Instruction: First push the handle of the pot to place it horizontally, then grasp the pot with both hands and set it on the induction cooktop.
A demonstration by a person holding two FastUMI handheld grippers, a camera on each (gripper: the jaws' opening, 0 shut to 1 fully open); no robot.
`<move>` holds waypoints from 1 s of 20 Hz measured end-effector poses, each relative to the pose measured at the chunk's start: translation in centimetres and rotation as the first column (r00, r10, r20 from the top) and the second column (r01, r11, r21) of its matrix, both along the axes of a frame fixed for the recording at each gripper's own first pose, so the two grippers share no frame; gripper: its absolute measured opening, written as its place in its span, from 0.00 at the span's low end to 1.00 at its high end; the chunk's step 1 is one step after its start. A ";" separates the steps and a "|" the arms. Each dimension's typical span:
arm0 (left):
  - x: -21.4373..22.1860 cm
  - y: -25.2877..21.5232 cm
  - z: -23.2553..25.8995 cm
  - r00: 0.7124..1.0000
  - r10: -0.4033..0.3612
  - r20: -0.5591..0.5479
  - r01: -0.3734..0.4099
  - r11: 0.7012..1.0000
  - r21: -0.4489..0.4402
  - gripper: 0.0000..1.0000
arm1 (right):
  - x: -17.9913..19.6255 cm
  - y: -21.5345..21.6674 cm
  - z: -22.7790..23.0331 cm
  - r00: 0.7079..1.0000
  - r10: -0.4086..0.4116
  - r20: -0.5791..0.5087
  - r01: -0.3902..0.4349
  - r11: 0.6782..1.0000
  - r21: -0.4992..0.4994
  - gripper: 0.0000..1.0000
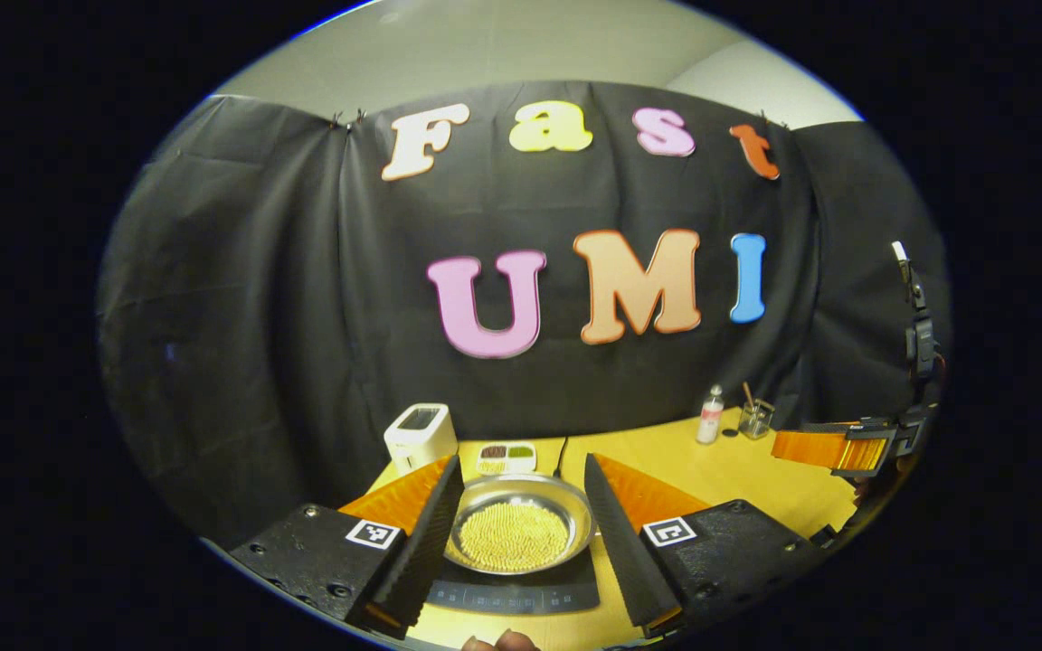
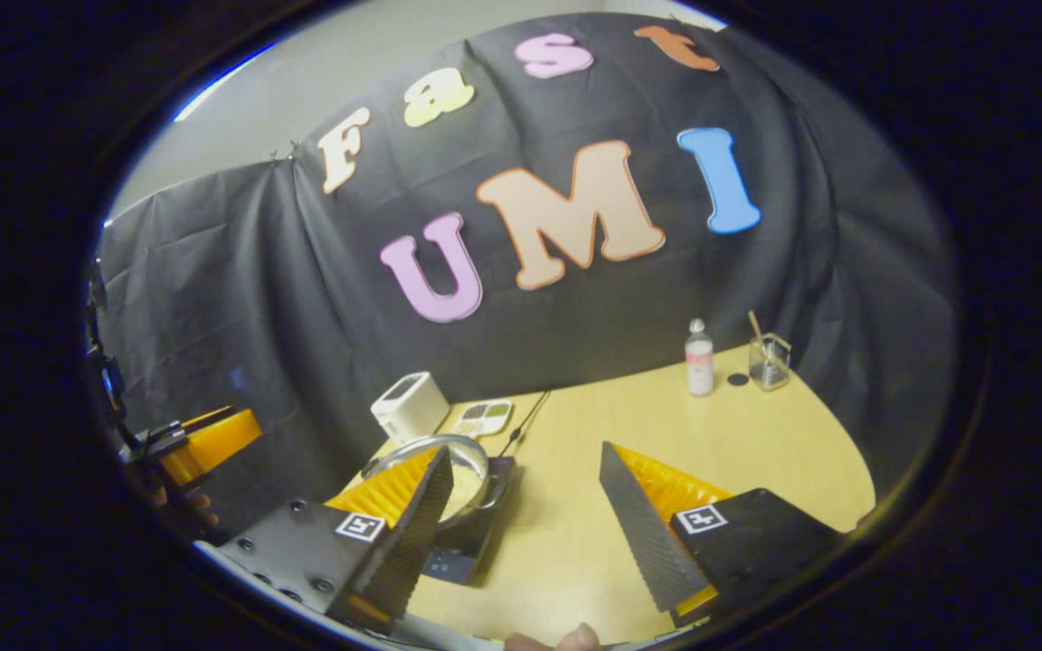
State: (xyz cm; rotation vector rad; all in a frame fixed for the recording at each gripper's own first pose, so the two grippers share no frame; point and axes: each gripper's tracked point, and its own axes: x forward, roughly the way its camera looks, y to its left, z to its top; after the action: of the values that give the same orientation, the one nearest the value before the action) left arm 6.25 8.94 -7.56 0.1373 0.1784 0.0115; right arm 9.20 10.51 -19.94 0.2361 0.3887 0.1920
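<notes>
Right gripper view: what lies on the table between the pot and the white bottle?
Mostly bare tabletop separates the pot from the white bottle in the right gripper view; a thin dark cable crosses it near the pot.

The room is evenly lit from overhead, bright enough that the yellow surface (image 1: 729,475) glows warm while the black cloth behind soaks up most of the light. The metal pot (image 1: 521,529) catches a soft sheen along its rim, with no harsh glare. Shadows under the tongs are short and faint. Both views bend strongly toward their edges, curving the surface's far border and the cloth's folds. The middle is sharp; things at the outer rim smear slightly and darken.
</notes>
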 end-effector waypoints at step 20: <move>-8.1 -8.1 7.3 0.982 -0.077 0.170 0.095 0.990 -0.101 0.92 | -10.5 -5.4 14.0 0.934 -0.044 0.355 0.125 0.970 -0.210 0.92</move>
State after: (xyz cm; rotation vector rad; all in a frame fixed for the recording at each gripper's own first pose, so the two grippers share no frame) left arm -1.83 0.88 -0.30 0.0343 0.0060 -0.0731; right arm -1.27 5.09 -5.90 -0.0122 0.0453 0.0985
